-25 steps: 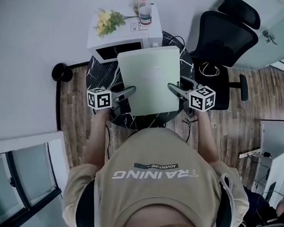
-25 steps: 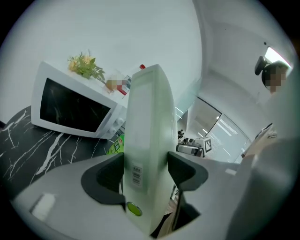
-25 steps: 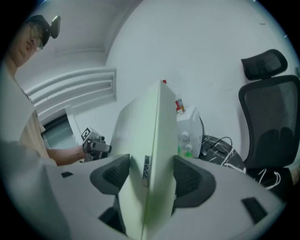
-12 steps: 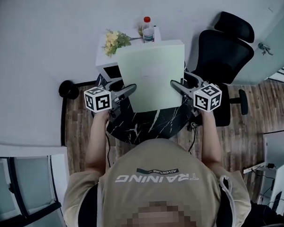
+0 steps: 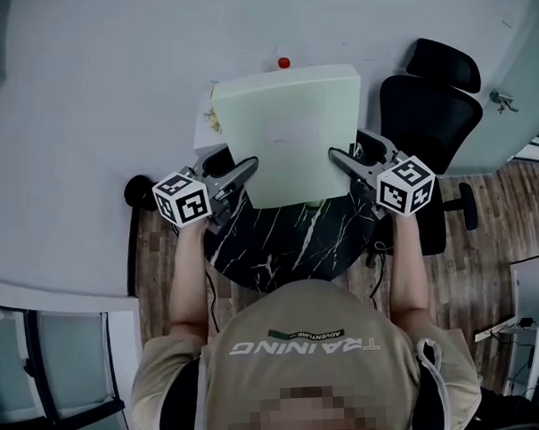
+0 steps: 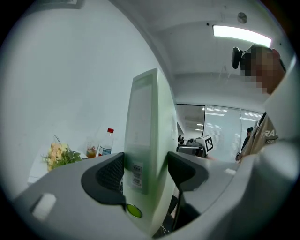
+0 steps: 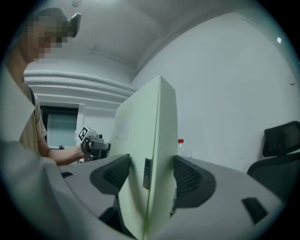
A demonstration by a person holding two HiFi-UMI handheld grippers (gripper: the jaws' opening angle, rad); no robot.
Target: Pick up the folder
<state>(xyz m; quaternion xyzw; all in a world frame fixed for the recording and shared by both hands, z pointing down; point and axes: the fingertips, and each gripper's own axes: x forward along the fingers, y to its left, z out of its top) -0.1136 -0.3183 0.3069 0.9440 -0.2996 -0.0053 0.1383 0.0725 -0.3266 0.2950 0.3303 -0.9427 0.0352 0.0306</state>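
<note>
A black marbled round table (image 5: 289, 249) stands on a wood floor against a white wall, with a black office chair (image 5: 430, 113) off beyond the right gripper (image 5: 334, 154). In the head view a pale green folder (image 5: 288, 133) hangs clear above the table, spanning the gap between the two tools. The left gripper (image 5: 249, 165) bites its one side edge and the right gripper the opposite edge. A red bottle cap (image 5: 283, 63) peeks over the folder's far edge.

In the left gripper view both jaws press flat on the folder's (image 6: 146, 136) two faces. A bottle (image 6: 106, 142) and flowers (image 6: 60, 154) sit past the outer jaw, and the other tool shows beyond the inner one.

In the right gripper view the jaws are likewise clamped on the folder's (image 7: 147, 154) edge. The left gripper (image 7: 93, 143) is visible across the sheet, and the chair (image 7: 281, 136) lies out past the outer jaw.
</note>
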